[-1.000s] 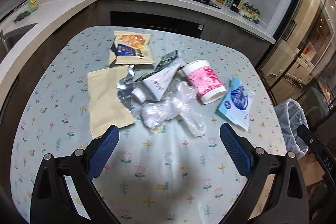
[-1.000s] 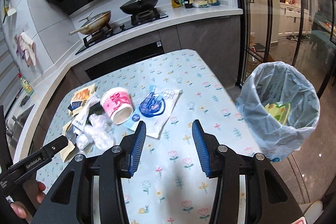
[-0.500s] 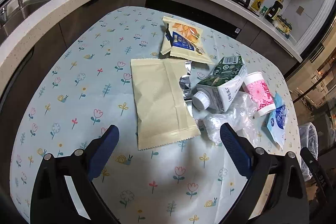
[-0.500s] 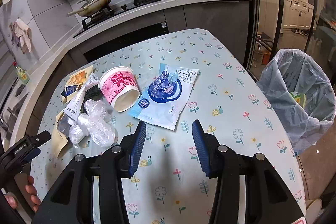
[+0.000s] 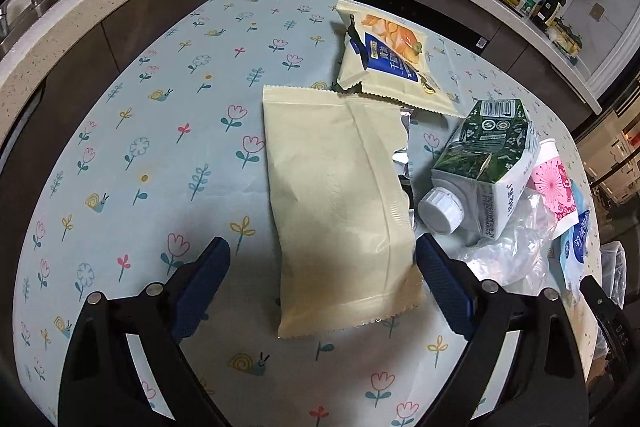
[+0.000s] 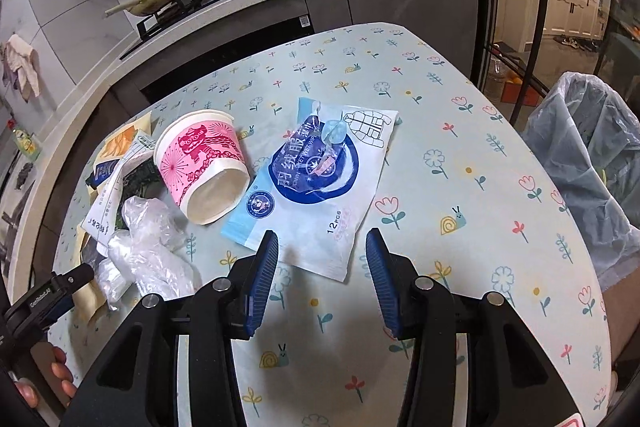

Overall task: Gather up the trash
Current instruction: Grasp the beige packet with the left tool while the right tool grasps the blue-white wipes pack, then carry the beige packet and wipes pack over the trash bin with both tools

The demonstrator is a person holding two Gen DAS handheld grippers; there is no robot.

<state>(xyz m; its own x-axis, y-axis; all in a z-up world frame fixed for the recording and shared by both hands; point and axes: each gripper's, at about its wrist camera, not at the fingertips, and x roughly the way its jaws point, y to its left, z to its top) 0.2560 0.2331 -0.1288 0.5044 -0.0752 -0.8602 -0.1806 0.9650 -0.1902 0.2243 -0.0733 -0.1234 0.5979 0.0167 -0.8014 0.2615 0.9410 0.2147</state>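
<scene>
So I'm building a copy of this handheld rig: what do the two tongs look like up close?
Both match. The left tongs and right tongs have matte black angular arms with triangular cut-outs and silver pivot bolts. Each finger carries a dark blue pad; the right pair's pads are finely ribbed. Small white lettering marks the left handle. No cables show.

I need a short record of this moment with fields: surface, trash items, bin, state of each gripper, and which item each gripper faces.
surface: table with a flowered cloth
trash items: plain beige packet; snack packet; green carton; pink paper cup; blue wipes pack; crumpled clear plastic
bin: lined trash bin beside the table, a little trash inside
left gripper: open, jaws just narrowed slightly, beige packet between the fingers, untouched
right gripper: open, empty, facing the wipes pack
</scene>
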